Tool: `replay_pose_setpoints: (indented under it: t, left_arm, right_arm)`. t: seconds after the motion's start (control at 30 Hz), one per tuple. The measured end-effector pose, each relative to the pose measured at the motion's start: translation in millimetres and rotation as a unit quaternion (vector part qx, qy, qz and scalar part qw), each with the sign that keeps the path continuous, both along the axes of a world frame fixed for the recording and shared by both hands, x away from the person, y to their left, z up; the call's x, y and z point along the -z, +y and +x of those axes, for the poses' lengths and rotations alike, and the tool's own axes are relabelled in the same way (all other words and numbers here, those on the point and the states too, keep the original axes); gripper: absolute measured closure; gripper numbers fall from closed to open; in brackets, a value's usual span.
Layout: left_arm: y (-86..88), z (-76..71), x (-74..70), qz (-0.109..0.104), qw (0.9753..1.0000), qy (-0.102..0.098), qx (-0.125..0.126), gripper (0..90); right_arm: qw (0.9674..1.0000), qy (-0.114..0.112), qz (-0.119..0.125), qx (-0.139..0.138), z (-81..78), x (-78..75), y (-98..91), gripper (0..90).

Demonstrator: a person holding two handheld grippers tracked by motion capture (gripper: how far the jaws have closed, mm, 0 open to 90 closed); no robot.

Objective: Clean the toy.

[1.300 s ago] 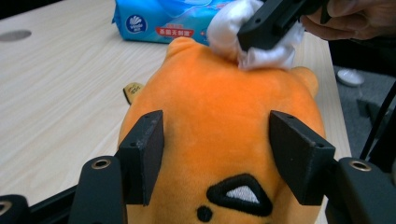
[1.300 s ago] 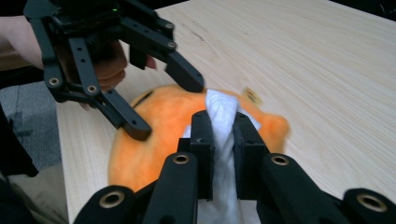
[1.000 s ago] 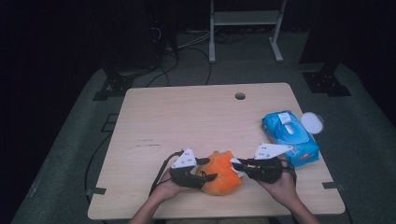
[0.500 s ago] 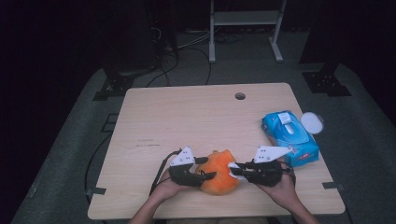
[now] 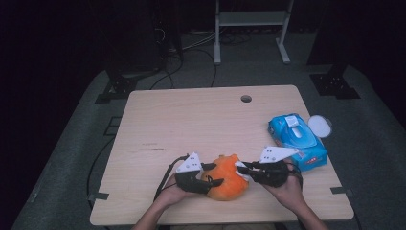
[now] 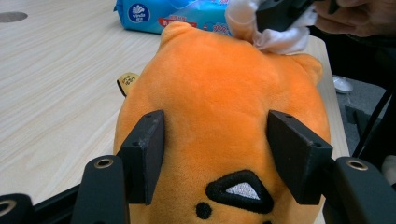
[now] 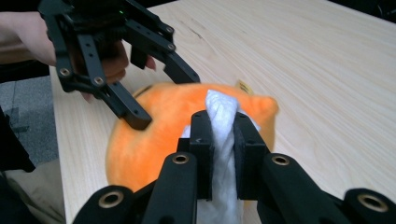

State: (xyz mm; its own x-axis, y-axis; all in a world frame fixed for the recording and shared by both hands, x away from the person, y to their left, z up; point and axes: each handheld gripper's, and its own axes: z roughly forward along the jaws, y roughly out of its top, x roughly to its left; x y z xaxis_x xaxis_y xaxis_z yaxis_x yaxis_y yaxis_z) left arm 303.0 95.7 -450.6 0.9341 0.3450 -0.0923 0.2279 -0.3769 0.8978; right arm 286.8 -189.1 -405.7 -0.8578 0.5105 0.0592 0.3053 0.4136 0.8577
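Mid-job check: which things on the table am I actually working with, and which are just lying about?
In use: orange plush toy, clamped by the left gripper; white wet wipe, pinched in the right gripper and pressed against the toy.

Lying about: blue wet-wipe pack; white round lid beside the pack, at the table's edge.

Both forearms enter from the bottom edge of the high view, left of centre and right of centre, and angle inward toward each other. The left hand (image 5: 168, 195) holds the left gripper (image 5: 216, 175) low in the frame, pointing right; its jaws have just been closing and press in on the orange plush toy (image 6: 219, 112) from both sides. The right hand (image 5: 287, 188) holds the right gripper (image 5: 241, 168) pointing left, its jaws nearly together and clamped on a white wipe (image 7: 223, 121).
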Motion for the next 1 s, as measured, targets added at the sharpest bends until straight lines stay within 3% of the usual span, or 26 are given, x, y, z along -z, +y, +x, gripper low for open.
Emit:
replay_pose_setpoints:
  t: [0.13, 0.23, 0.37, 0.47, 0.67, 0.8, 0.9, 1.0]
  left_arm:
    - [-0.8, 0.4, -2.5, -0.003, 1.0, 0.002, 0.0, 34.4]
    - [-3.5, -1.4, -5.6, -0.004, 0.9999, -0.013, -0.007, 19.1]
    - [-4.7, -3.9, -2.5, -0.002, 0.9999, -0.012, 0.007, 28.0]
    - [-6.9, -5.7, -2.8, 0.006, 0.9997, -0.017, 0.016, 32.8]
    - [-15.0, -12.7, -3.0, 0.018, 0.9988, -0.033, 0.033, 34.1]
    - [-15.6, -12.8, -2.2, 0.014, 0.999, -0.03, 0.03, 34.1]
    - [-16.2, -12.2, -1.9, 0.014, 0.9993, -0.026, 0.021, 33.5]
    - [-17.7, -12.8, -1.4, 0.014, 0.9994, -0.028, 0.017, 33.2]
  right_arm:
    - [1.0, 0.006, -0.001, -0.004, -3.5, 2.5, -0.5, 79.9]
    - [0.9997, 0.01, 0.0, -0.02, -8.6, 3.1, 4.2, 80.0]
    - [0.9993, 0.009, 0.001, -0.036, -12.6, 2.0, 6.8, 80.0]
    - [0.9996, 0.006, 0.009, -0.025, -8.1, 0.1, 4.4, 80.1]
    - [0.9996, 0.013, 0.026, 0.006, 6.4, 0.5, -2.7, 80.2]
    - [0.999, 0.02, 0.029, 0.027, 12.3, 4.0, -6.9, 80.2]
    - [0.9991, 0.02, 0.026, 0.028, 9.4, 3.9, -7.0, 80.2]
    - [0.9989, 0.025, 0.037, 0.009, 3.4, 2.9, -0.9, 80.2]
